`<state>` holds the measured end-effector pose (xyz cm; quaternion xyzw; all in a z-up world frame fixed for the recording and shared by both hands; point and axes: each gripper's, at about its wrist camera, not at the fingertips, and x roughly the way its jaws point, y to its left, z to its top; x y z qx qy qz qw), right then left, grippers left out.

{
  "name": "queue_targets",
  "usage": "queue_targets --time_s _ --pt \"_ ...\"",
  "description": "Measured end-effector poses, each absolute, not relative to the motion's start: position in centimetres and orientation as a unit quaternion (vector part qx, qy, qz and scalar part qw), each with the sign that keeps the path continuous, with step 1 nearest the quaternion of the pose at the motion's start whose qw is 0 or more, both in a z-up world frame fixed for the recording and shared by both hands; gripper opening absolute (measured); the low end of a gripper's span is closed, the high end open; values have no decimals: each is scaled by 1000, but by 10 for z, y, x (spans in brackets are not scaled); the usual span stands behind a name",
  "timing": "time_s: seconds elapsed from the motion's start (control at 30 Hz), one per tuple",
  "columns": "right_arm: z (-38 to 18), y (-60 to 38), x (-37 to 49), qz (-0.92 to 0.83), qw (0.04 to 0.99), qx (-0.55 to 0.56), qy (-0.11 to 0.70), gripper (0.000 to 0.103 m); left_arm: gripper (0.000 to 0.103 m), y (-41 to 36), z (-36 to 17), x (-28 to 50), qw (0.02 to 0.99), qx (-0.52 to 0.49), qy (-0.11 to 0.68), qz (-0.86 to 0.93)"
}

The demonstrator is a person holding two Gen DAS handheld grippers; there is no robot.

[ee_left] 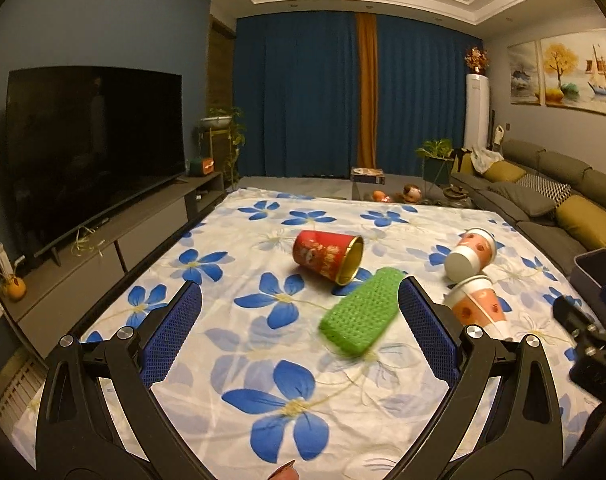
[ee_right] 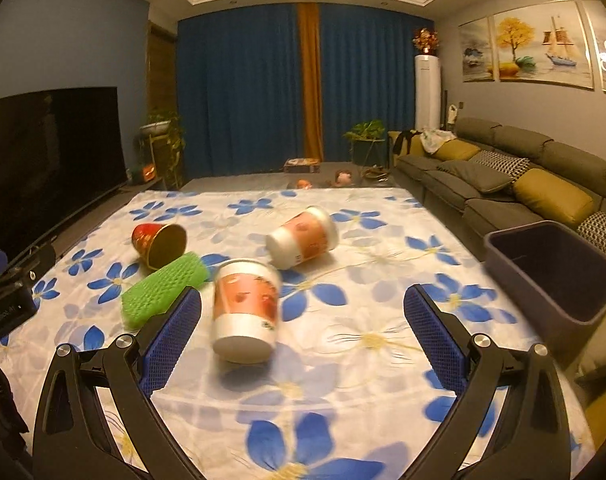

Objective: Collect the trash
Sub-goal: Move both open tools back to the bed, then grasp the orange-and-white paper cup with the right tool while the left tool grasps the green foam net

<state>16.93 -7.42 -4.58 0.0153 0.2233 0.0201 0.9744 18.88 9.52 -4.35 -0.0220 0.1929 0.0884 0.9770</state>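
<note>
Left gripper (ee_left: 299, 332): fingers spread wide, holding nothing, hovering over the table.
Right gripper (ee_right: 303, 332): fingers spread wide as well, empty, also above the table.
Red can (ee_left: 327, 255): lies on its side ahead of the left fingers, slightly right of their midline, its gold open mouth turned to the right.
Green mesh sleeve (ee_left: 361, 312): lies flat just inside the left gripper's right finger, its long axis running diagonally from near left to far right; its far end sits just beside the can's mouth.
Near paper cup (ee_right: 245, 310): lies tipped over between the right fingers, closer to the left one, its long axis pointing almost straight along the fingers, white base toward the camera.
Far paper cup (ee_right: 303, 238): on its side beyond the near cup, angled across the view, base to the left.
Bin (ee_right: 551, 276): dark and open-topped, to the right of the right fingers at the table's edge, seemingly empty.
Key relation: the right gripper is nearer the near cup and roughly lined up with it; it likely needs only to advance and close.
Surface: table covered by a white cloth (ee_right: 383, 280) with blue flowers, slightly wrinkled.
Room: a dark television at left, blue curtains behind, a grey sofa at right.
</note>
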Motion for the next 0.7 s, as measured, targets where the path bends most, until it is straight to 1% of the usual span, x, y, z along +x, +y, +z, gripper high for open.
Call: queue_targets --time_s 0.37,0.67,0.7 --pt "-73 -43 221 37 961 -1 275 97 97 107 -52 215 978 -35 193 70" --pt "-87 -40 247 44 948 6 315 90 97 105 -62 232 977 -40 204 50" --pt "-88 -41 249 45 946 8 320 86 97 104 -63 234 977 -41 206 47"
